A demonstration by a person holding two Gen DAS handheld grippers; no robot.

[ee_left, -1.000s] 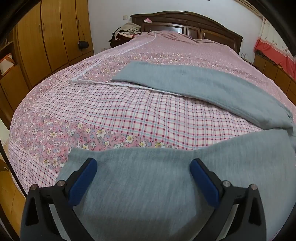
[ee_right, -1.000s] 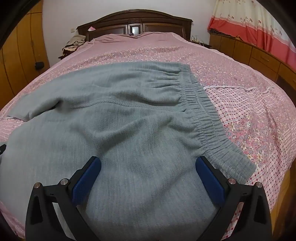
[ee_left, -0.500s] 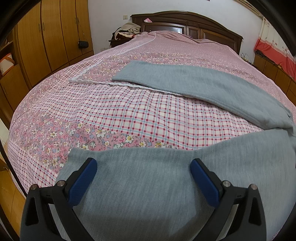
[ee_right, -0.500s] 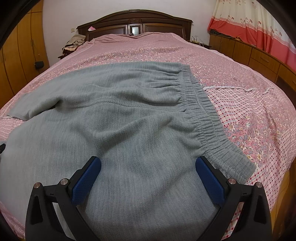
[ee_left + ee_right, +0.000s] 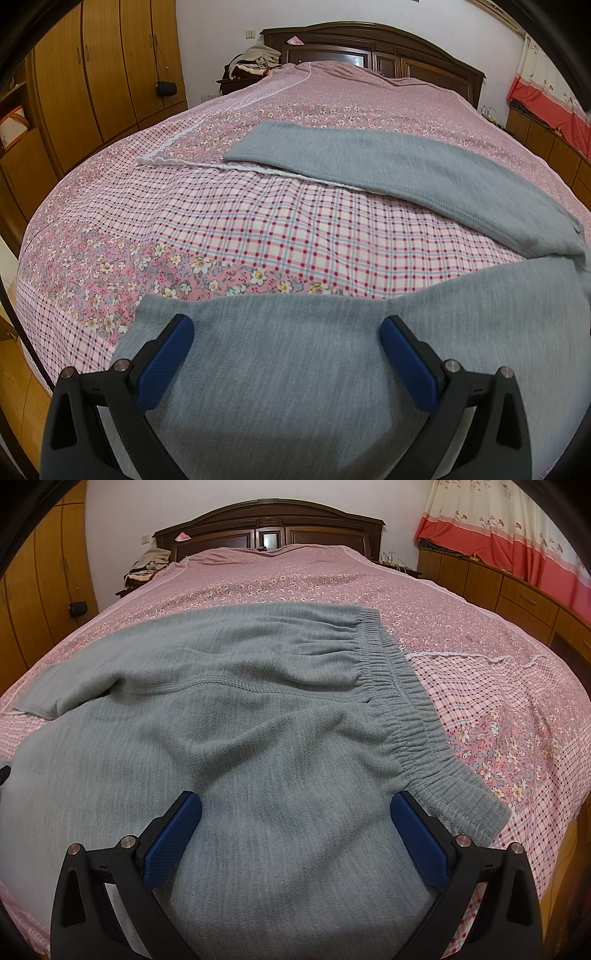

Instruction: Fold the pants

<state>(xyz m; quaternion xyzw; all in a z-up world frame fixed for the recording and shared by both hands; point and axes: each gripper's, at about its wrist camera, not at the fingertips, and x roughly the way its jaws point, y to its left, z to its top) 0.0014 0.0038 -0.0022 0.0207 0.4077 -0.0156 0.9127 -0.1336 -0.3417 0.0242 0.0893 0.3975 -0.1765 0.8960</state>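
We identify a home bedroom: a bed [image 5: 229, 229] with a pink floral and plaid cover fills the frame centre, a dark wooden headboard [image 5: 269, 524] stands top centre, wooden wardrobes [image 5: 92, 66] upper left, curtains [image 5: 517, 524] upper right.

One pants [image 5: 258, 738], two claws, perhaps one bed [image 5: 258, 229].

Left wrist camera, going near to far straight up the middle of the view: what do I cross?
left gripper, open → near pant leg → floral band of the bedspread → plaid panel → far pant leg → floral bedspread → dark headboard.
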